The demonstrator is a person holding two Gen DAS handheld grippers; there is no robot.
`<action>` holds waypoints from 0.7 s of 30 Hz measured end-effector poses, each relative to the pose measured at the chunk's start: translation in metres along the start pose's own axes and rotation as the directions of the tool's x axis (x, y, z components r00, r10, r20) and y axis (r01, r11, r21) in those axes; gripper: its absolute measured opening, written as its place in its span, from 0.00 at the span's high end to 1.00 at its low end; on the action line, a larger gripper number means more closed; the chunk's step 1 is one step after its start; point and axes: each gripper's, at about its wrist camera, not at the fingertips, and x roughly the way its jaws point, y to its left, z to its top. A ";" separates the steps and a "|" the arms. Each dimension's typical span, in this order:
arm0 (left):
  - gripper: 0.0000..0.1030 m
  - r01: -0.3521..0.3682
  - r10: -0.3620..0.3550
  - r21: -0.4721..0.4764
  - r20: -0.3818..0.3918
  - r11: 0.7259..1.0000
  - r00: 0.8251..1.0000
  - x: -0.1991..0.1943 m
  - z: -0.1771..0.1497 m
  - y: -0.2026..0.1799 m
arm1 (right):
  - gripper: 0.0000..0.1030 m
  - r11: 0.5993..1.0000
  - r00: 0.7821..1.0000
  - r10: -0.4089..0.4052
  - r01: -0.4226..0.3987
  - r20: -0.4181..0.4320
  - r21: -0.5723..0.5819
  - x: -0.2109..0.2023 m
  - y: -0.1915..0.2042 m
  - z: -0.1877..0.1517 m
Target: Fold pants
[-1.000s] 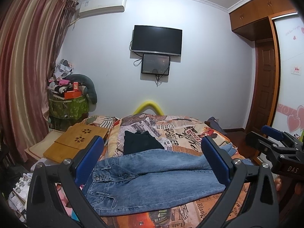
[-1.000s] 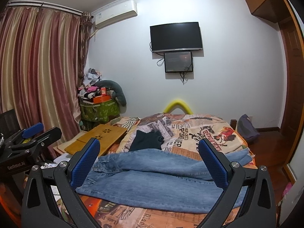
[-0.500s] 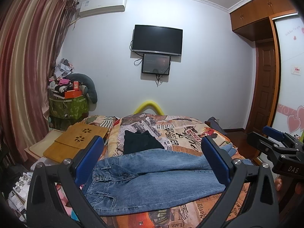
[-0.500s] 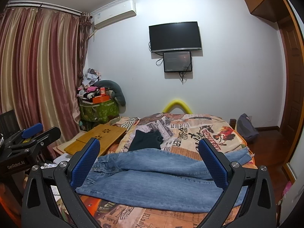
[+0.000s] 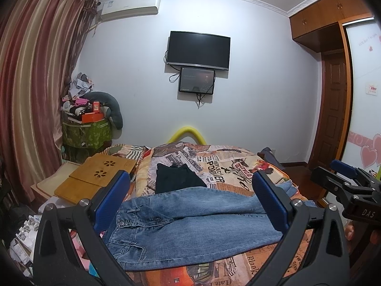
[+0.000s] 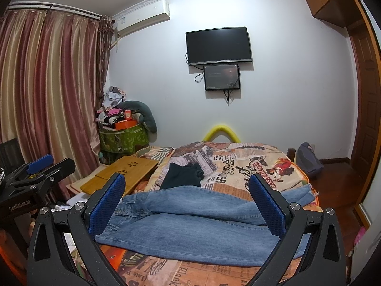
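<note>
While the jeans lie flat, left tool and right tool hover spread wide, empty.

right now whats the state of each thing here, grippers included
jeans: spread across the bed, legs overlapping, not folded up
black garment: folded, lying behind the jeans
left gripper: open, holding nothing
right gripper: open, holding nothing
tv: screen dark
small screen: dimly lit
</note>
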 end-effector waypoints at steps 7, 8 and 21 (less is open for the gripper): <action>0.00 0.000 0.000 -0.015 -0.010 1.000 1.000 0.004 -0.001 0.004 | 0.00 1.000 1.000 -0.001 0.001 -0.006 0.004 0.001 0.000 -0.002; 0.00 0.000 0.000 -0.015 -0.011 1.000 1.000 0.004 -0.001 0.005 | 0.00 1.000 1.000 -0.002 0.002 -0.006 0.004 0.001 0.000 -0.002; 0.00 0.021 -0.022 -0.014 -0.082 1.000 0.996 0.047 0.003 0.020 | 0.00 1.000 0.998 -0.007 0.007 -0.066 0.001 0.045 -0.012 -0.005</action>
